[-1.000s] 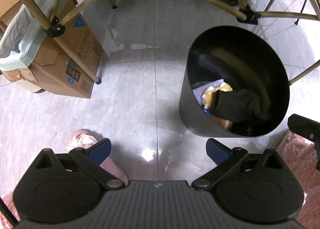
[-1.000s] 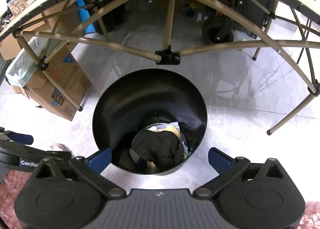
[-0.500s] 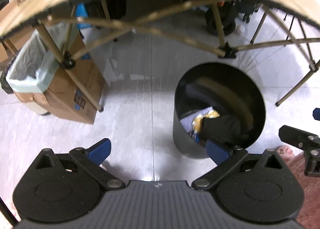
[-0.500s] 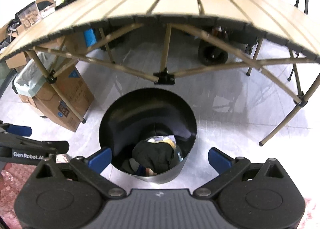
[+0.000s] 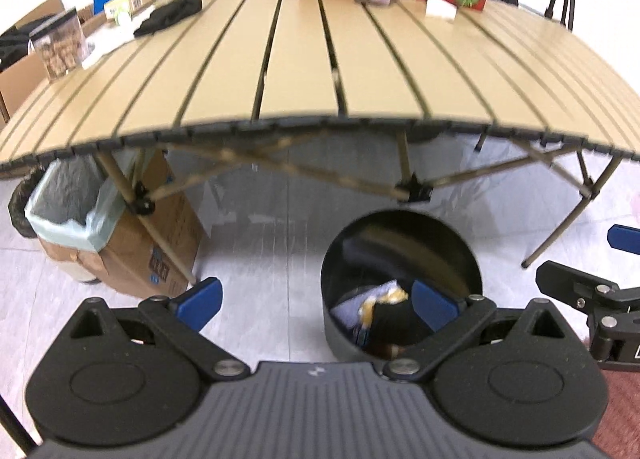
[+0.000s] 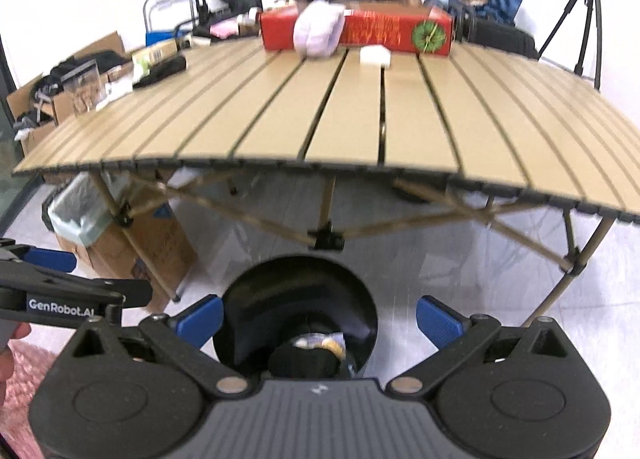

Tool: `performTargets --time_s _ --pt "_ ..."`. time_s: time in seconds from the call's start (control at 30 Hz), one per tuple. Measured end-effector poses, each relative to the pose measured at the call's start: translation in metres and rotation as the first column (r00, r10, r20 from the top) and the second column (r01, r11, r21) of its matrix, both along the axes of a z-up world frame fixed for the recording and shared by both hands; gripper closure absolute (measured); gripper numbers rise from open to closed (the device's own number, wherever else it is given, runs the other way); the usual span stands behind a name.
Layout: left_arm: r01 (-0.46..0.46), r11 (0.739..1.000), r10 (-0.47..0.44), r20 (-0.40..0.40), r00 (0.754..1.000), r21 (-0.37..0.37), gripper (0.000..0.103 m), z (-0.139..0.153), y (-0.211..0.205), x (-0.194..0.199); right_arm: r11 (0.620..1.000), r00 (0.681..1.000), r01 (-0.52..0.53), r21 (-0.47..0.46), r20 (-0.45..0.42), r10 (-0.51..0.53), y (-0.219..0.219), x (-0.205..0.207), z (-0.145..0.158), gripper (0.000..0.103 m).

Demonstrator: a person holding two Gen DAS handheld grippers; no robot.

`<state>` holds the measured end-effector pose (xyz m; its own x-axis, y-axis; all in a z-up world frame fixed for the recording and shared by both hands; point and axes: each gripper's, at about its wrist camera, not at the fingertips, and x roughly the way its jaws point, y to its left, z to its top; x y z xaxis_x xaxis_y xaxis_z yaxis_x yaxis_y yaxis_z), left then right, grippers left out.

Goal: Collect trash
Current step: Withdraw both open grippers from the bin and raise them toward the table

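Tan slatted folding table fills the upper half of both views; middle and near slats bare, clutter only along far and left edges.
Long red cardboard box at far edge, pale lavender soft pack leaning on it, small white block just in front. Unclear whether any of these count as trash.
Black crumpled item near the left-far corner, clear plastic container at the left edge: possible leftovers, cannot confirm.
Brown cardboard box with pale green liner bag on the floor under the table's left side.
Round black trash bin on the floor just below the near table edge. Already holding a dark bundle, something yellow and something pale blue, so part of the collecting looks done.
Left gripper: blue-padded fingers spread wide, nothing between them.
Right gripper: same, fingers wide apart, empty, bin opening seen between them.
Judgement: mid-to-late stage; remaining work likely the black item and bits on the left-far side.
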<state>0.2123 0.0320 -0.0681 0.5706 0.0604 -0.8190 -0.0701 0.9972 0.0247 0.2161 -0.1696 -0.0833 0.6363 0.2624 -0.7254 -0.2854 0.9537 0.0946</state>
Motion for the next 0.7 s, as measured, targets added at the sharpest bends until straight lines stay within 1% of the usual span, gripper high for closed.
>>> performTargets --time_s 0.37,0.7 --pt "-0.019 1.0 0.021 0.128 0.992 -0.017 0.0 0.041 -0.008 0.028 0.996 0.99 0.046 0.07 0.133 -0.055 -0.018 0.022 0.044 0.0" --pt "-0.032 0.999 0.034 0.208 0.977 -0.014 0.0 0.062 -0.016 0.065 0.992 0.968 0.058 0.115 0.235 -0.084 -0.022 0.057 0.066 0.0"
